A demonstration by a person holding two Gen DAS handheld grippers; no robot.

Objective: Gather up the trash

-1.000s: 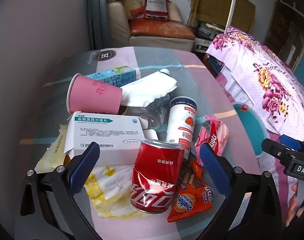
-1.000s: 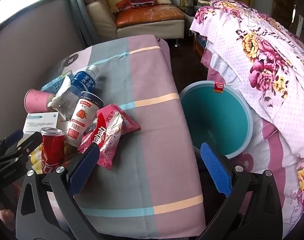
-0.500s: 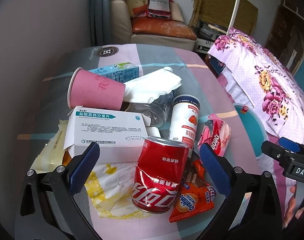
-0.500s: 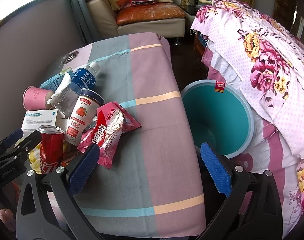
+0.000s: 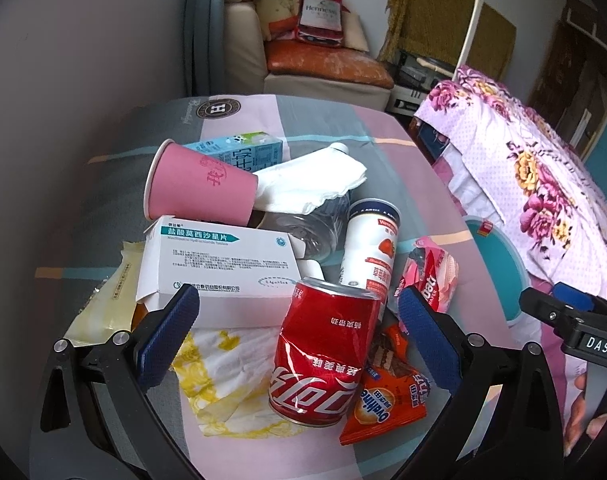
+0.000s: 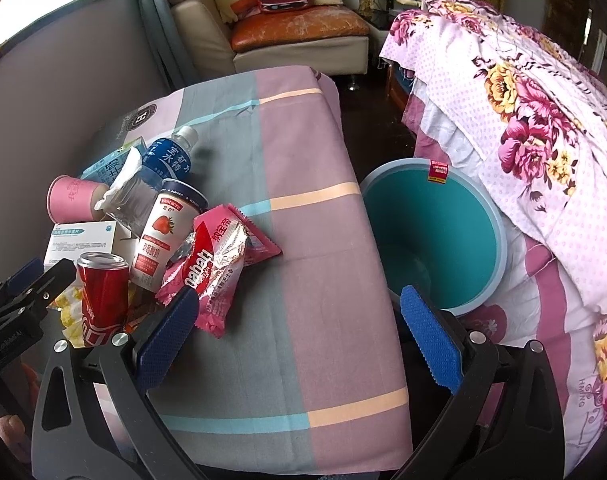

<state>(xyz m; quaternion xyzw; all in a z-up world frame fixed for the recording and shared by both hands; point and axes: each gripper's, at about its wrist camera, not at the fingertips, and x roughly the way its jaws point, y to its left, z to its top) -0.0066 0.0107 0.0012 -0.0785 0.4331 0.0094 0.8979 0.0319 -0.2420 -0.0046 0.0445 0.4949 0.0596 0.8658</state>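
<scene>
A heap of trash lies on the table. A dented red cola can (image 5: 323, 352) stands nearest, between the fingers of my open left gripper (image 5: 299, 324), not touched. Behind it are a white medicine box (image 5: 219, 268), a pink paper cup (image 5: 199, 188) on its side, a white strawberry drink can (image 5: 369, 244), a pink snack wrapper (image 5: 431, 276) and an orange packet (image 5: 387, 396). My right gripper (image 6: 295, 328) is open and empty over the table's front edge; the pink wrapper (image 6: 219, 264) lies just ahead of its left finger. A teal bin (image 6: 435, 236) stands on the floor to the right.
A clear water bottle (image 6: 159, 172) with a crumpled tissue (image 5: 311, 184) and a blue milk carton (image 5: 243, 156) lie at the back of the heap. A floral-covered bed (image 6: 535, 128) is right of the bin. A sofa (image 6: 287, 28) stands beyond the table.
My left gripper has moved slightly forward and lower toward the cola can, which looks larger now. My right gripper has drifted a little forward. Nothing was grasped.
</scene>
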